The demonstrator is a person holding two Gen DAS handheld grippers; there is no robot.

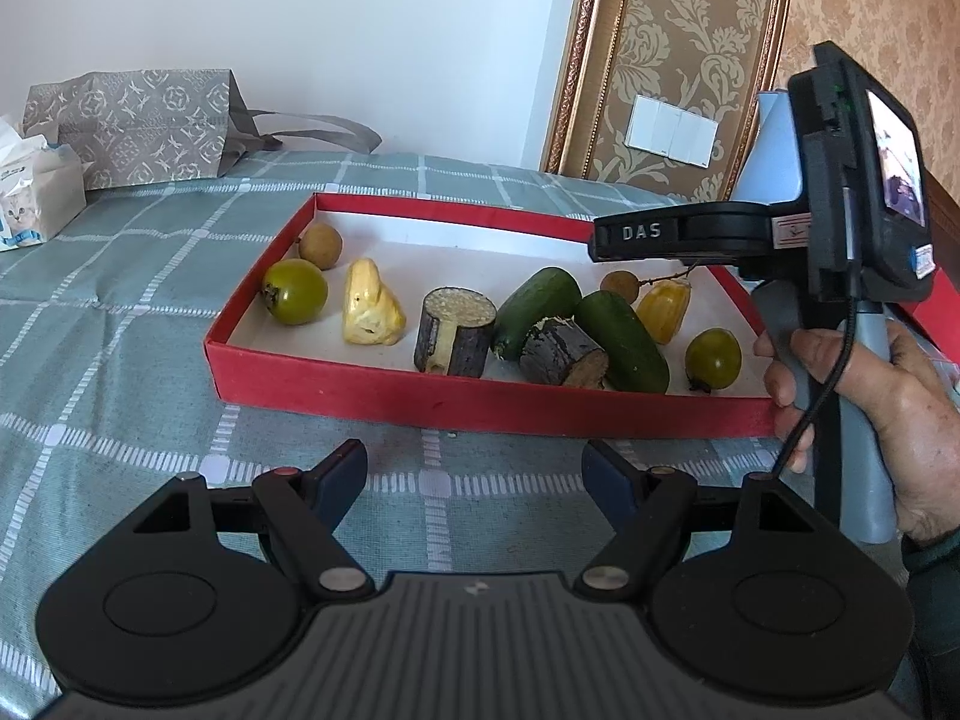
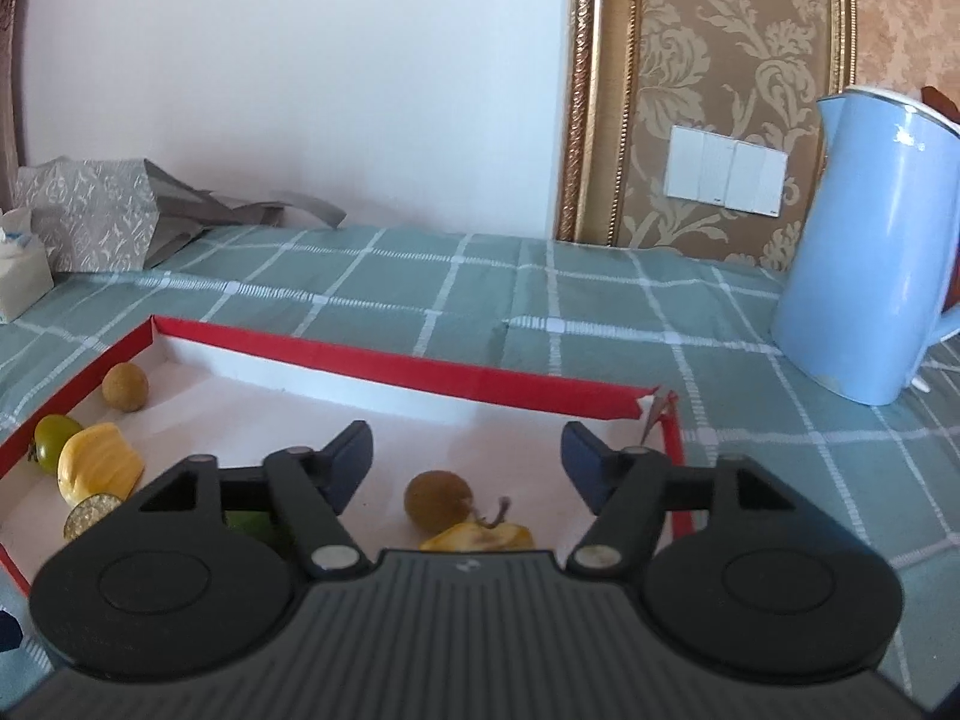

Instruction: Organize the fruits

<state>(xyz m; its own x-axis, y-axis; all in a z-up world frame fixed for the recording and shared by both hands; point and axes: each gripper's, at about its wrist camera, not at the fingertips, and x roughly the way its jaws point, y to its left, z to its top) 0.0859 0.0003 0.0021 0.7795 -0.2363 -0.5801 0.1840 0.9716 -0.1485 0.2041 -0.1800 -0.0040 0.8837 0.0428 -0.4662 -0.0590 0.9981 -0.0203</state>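
Red cardboard walls a shallow tray on the checked tablecloth, and in the left wrist view all the fruit lies inside it. A longan sits in the far left corner, with a green round fruit and a yellow jackfruit piece just beside it along the left edge. Two dark sugarcane stubs and two green cucumber-like fruits crowd the middle, touching one another, which suggests sorting by kind is not yet finished. The left gripper hangs released over bare cloth in front of the tray's near edge, empty, probably kept clear of the working side. The right gripper, in the person's hand, reaches in over the tray's right end.

In the right wrist view, the right gripper is spread wide and holds nothing. It hovers above a stemmed longan and a second jackfruit piece near the tray's right edge; the longan lies roughly centred between the fingers, so I judge it the intended pick. A blue kettle stands off the tray, beyond its far right corner.
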